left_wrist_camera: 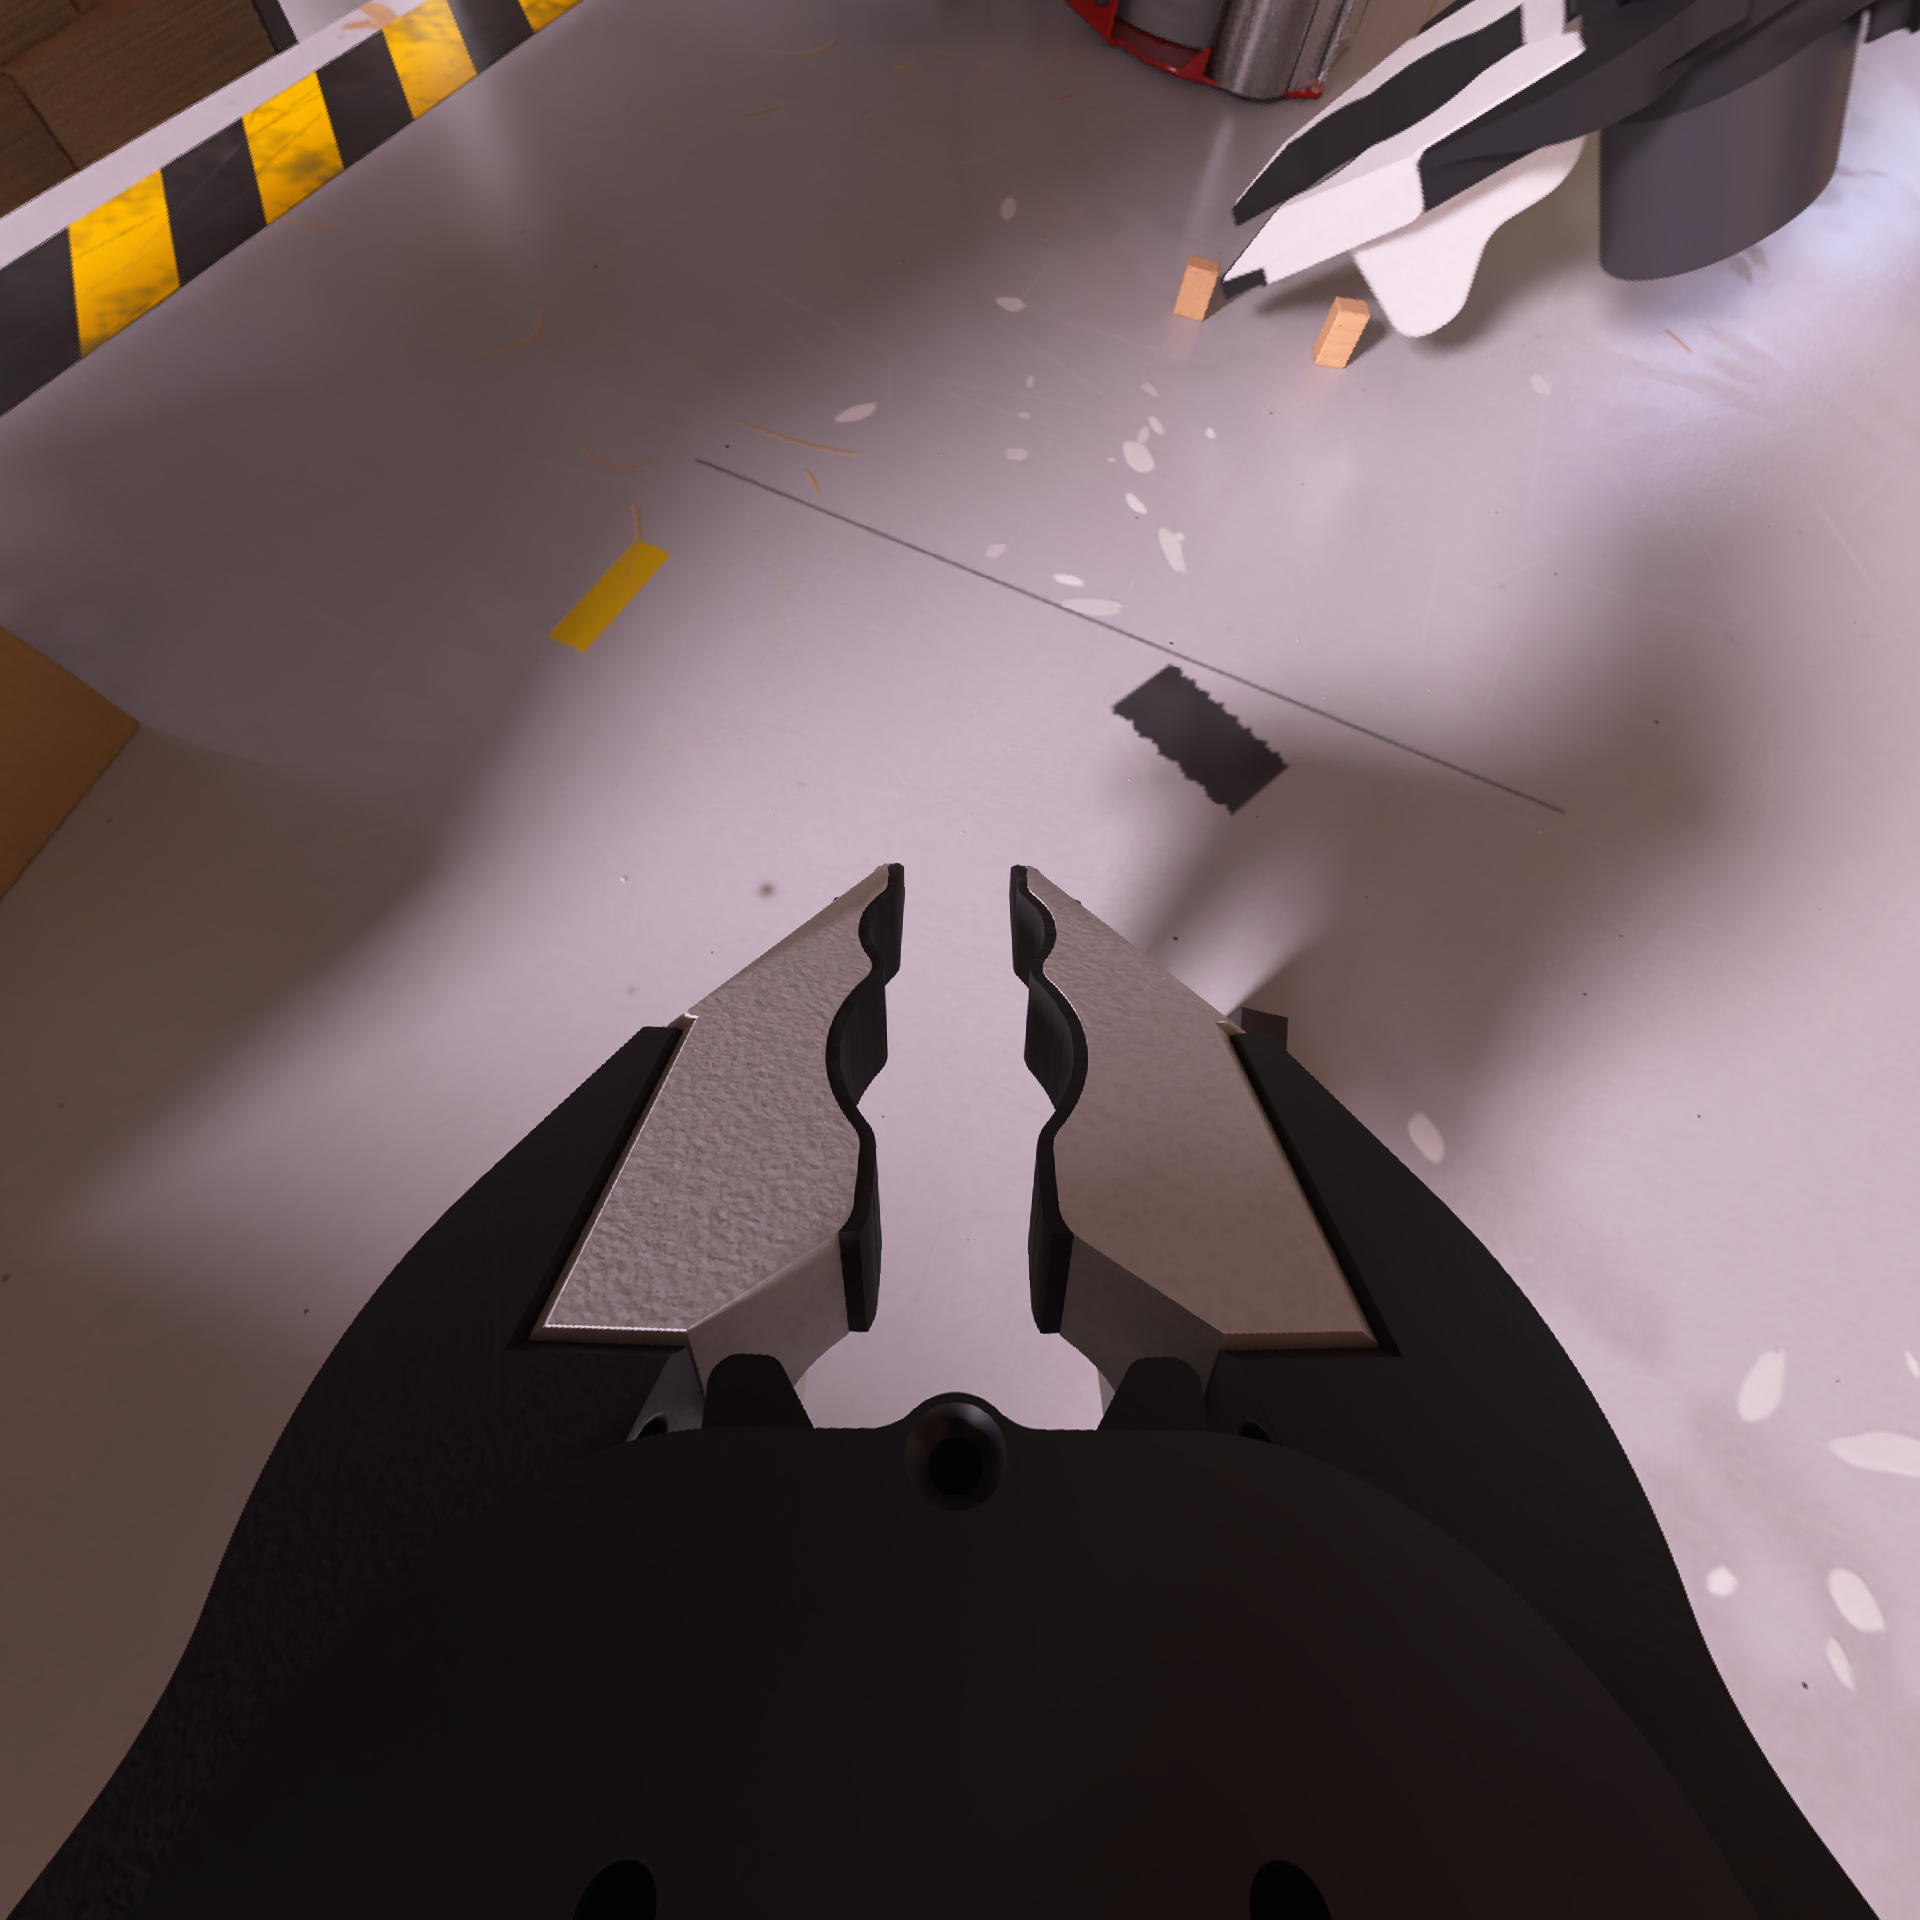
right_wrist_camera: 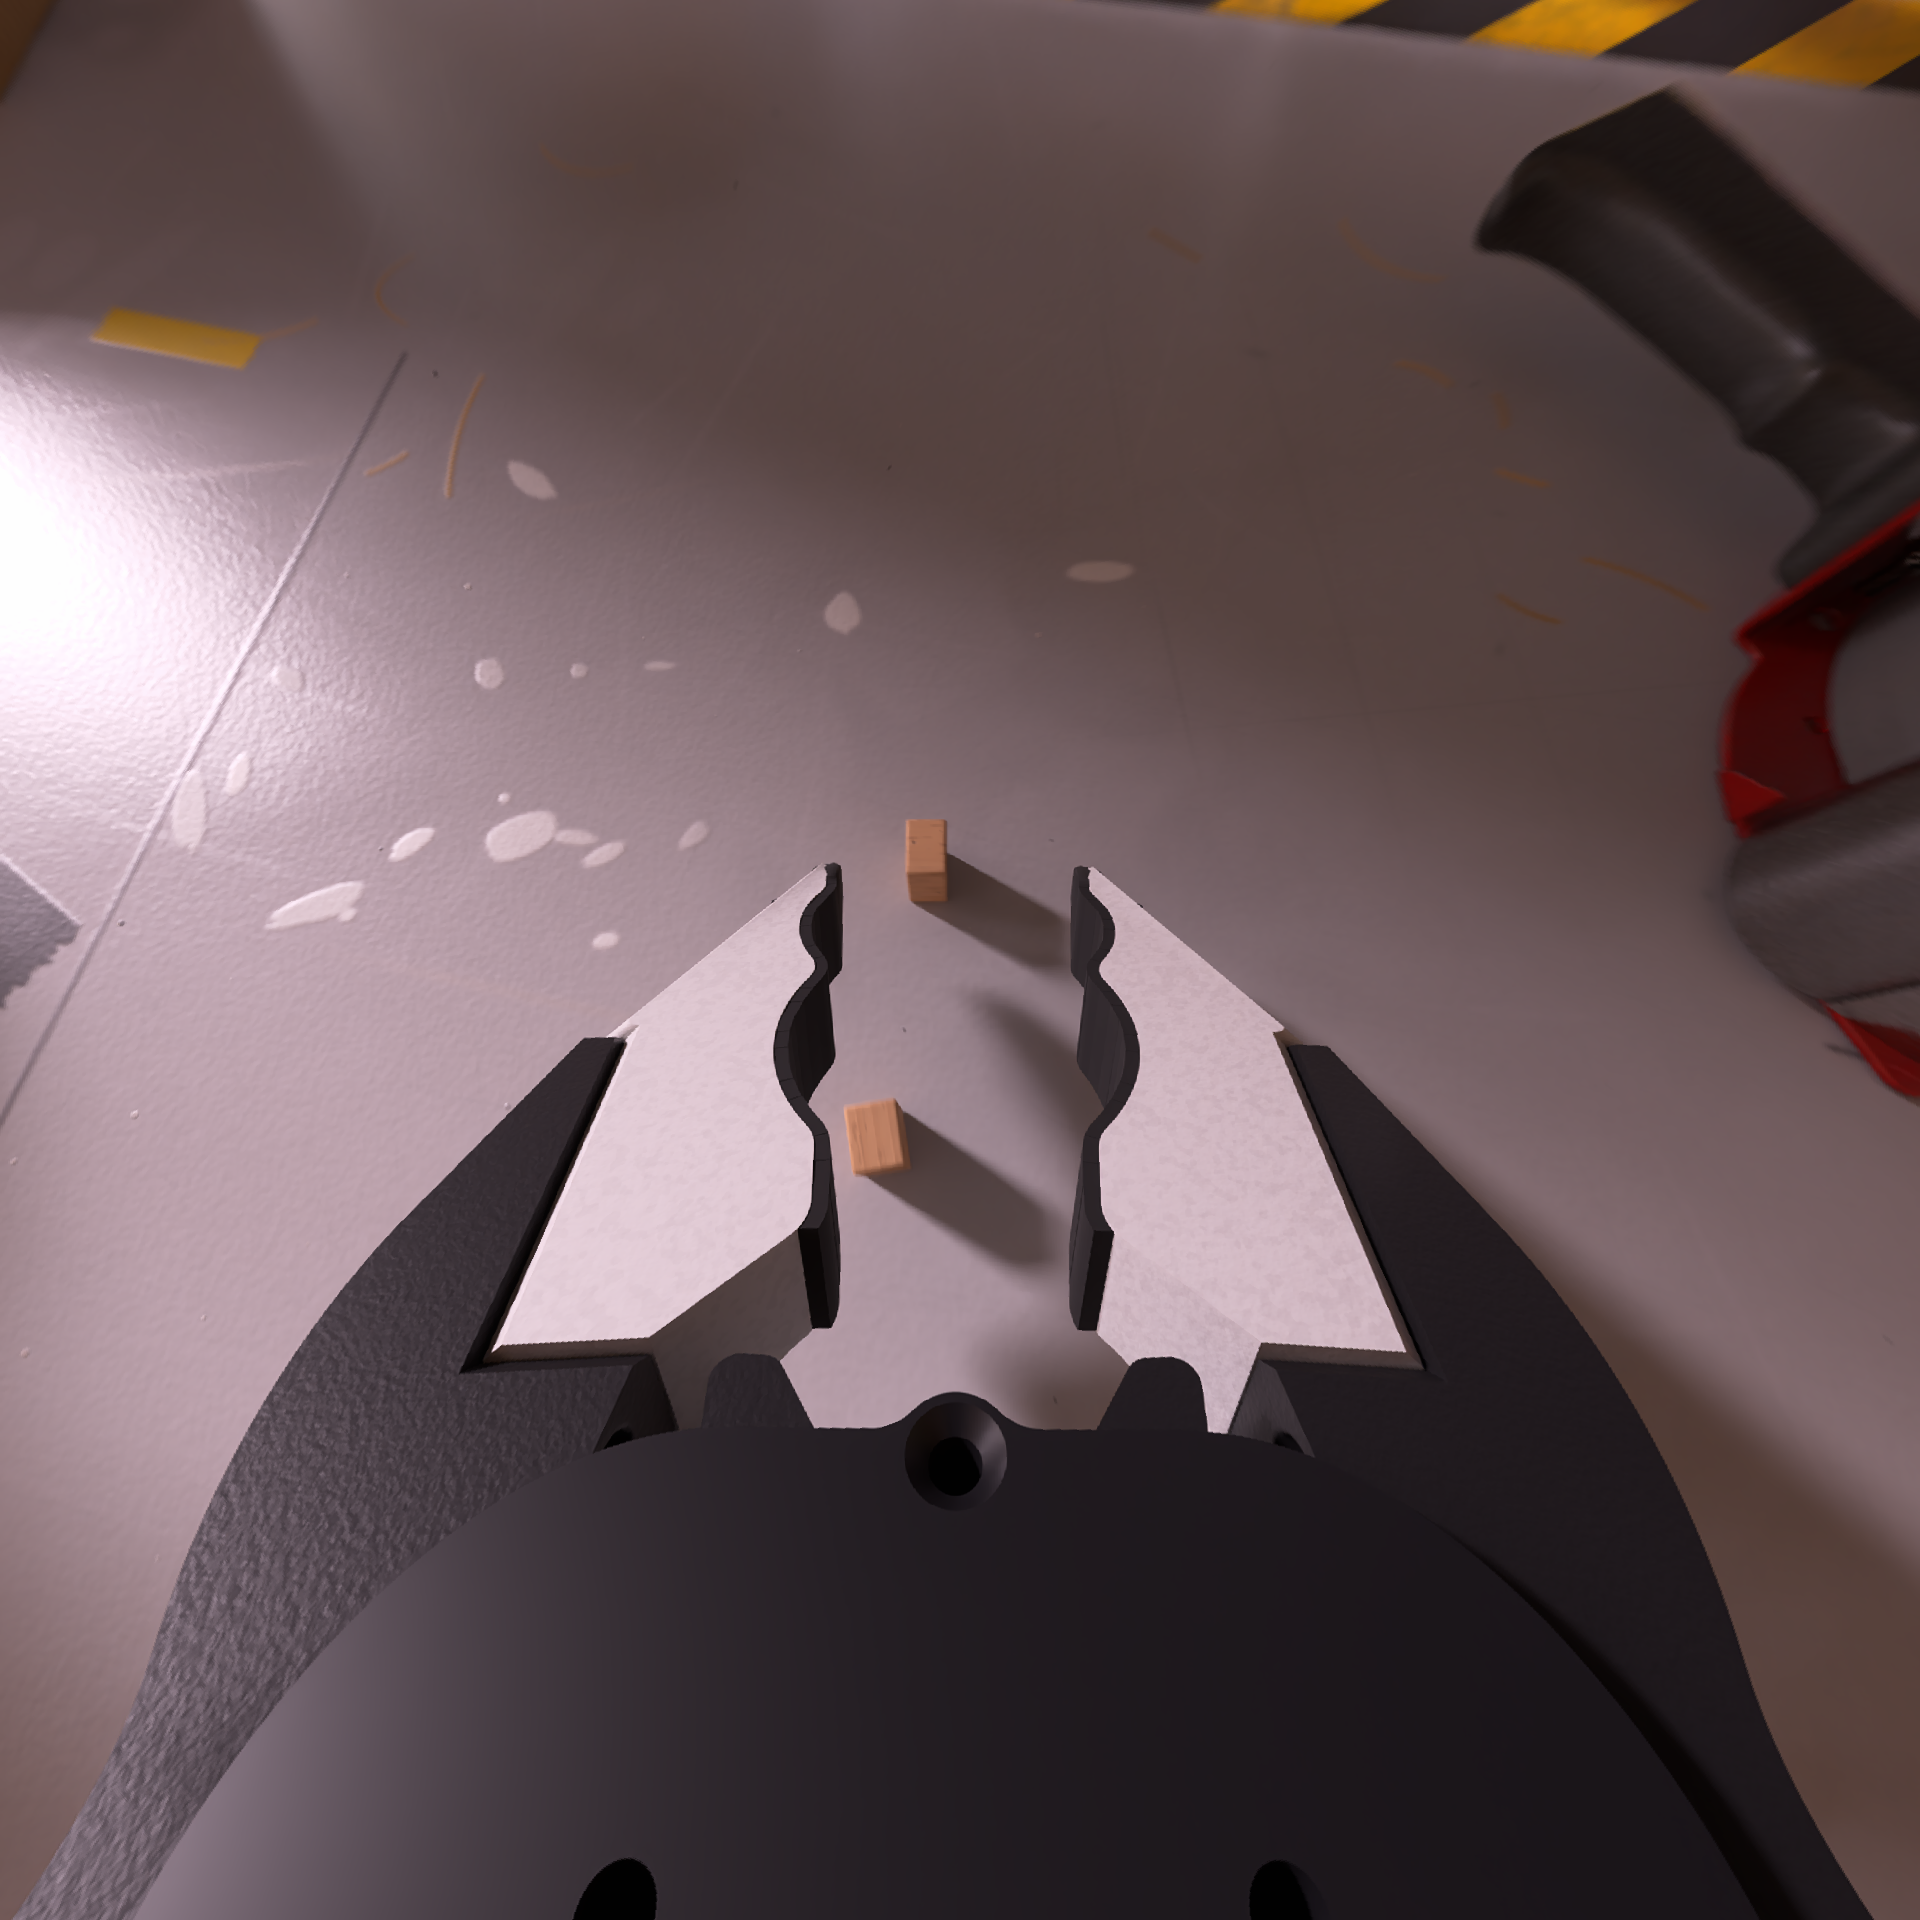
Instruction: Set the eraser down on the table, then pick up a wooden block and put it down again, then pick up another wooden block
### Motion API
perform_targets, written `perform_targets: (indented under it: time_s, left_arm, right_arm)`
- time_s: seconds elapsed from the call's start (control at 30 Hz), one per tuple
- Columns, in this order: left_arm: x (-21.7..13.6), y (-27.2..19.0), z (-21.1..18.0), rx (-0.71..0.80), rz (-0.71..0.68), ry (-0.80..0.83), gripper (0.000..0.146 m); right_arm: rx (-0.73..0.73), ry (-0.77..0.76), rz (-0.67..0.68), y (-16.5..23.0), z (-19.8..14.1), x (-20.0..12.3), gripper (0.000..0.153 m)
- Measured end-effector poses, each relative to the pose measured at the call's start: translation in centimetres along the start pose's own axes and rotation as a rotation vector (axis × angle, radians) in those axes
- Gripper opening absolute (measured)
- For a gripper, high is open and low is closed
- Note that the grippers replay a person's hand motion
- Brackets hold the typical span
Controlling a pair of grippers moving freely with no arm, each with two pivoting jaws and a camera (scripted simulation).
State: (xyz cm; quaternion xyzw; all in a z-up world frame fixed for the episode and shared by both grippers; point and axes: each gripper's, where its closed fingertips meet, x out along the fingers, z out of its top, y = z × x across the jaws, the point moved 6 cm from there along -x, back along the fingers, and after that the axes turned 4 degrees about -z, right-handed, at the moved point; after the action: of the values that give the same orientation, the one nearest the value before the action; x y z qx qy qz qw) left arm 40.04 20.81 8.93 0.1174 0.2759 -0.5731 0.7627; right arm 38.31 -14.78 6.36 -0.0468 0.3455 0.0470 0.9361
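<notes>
1. Two small wooden blocks stand on the grey desk [right_wrist_camera: 1351, 520]. In the right wrist view the nearer block [right_wrist_camera: 876, 1138] lies between the two fingers, close to the left one, and the farther block [right_wrist_camera: 926, 858] sits just past the fingertips; the two are apart, each casting a shadow to the right.
2. No eraser can be made out in either view.
3. The right gripper [right_wrist_camera: 954, 883] hangs over the blocks with its jaws spread wide and nothing held between them; whether it touches the desk cannot be told.
4. In the left wrist view the same two blocks [left_wrist_camera: 1195, 287] [left_wrist_camera: 1340, 330] show far off at the upper right, with the right gripper's [left_wrist_camera: 1309, 286] white and black fingers reaching down beside them.
5. The left gripper [left_wrist_camera: 956, 883] is well apart from the blocks, its jaws parted by a narrow gap and empty, over bare desk.
6. Ahead of it a black jagged-edged patch [left_wrist_camera: 1200, 740] lies flat on the desk beside a thin dark line [left_wrist_camera: 1122, 623].
7. A yellow strip [left_wrist_camera: 608, 597] lies farther left, and pale flecks [left_wrist_camera: 1138, 457] are scattered between the patch and the blocks.
8. A yellow-and-black striped band [left_wrist_camera: 208, 197] runs along the far edge.
9. A red and grey tool [right_wrist_camera: 1787, 665] with a dark handle lies at the right of the right wrist view.
</notes>
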Motion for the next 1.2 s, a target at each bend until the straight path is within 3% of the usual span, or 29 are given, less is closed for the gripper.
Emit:
perform_targets:
  time_s: [0.1, 0.23, 0.33, 0.4, 0.5, 0.6, 0.67, 0.87, 1.03, 1.2]
  left_arm:
    - [-0.2, 0.2, -0.3, -0.021, 0.006, -0.001, 0.020]
    - [-0.6, 0.5, -0.4, -0.034, 0.023, -0.008, 0.020]
    - [-0.9, 0.6, -0.4, -0.036, 0.035, -0.017, 0.019]
    - [-1.1, 0.6, -0.4, -0.029, 0.056, -0.021, 0.019]
    - [-1.4, 0.9, -0.9, -0.019, 0.116, -0.031, 0.017]
    - [-1.4, 0.8, -1.2, -0.054, 0.119, -0.056, 0.017]
    - [-1.5, 0.4, -1.2, -0.080, 0.106, -0.080, 0.017]
    - [-1.9, -1.6, -2.2, -0.014, 0.140, -0.025, 0.017]
    - [-1.9, -3.5, -3.1, -0.010, 0.130, -0.005, 0.017]
    - [-1.4, -4.0, -3.2, -0.021, 0.098, -0.002, 0.017]
  right_arm:
    - [-0.007, 0.070, 0.021, 0.4, 0.1, 1.4, 0.042]
    - [-0.014, 0.099, 0.025, 0.6, 0.3, 1.8, 0.007]
    - [-0.096, 0.031, 0.021, 1.5, 1.1, 0.2, 0.007]
    - [-0.197, -0.035, 0.146, 3.5, 1.6, -2.4, 0.007]
    - [-0.370, -0.138, 0.446, 7.9, 1.3, -7.8, 0.007]
    - [-0.358, -0.148, 0.654, 12.3, 0.7, -10.8, 0.007]
    - [-0.366, -0.103, 0.746, 15.6, 0.4, -10.4, 0.007]
    - [-0.419, 0.001, 0.586, 22.4, -1.4, -5.0, 0.007]
    - [-0.503, 0.004, 0.458, 22.9, -1.7, -4.4, 0.007]
    - [-0.551, 0.044, 0.432, 23.0, -2.5, -4.0, 0.007]
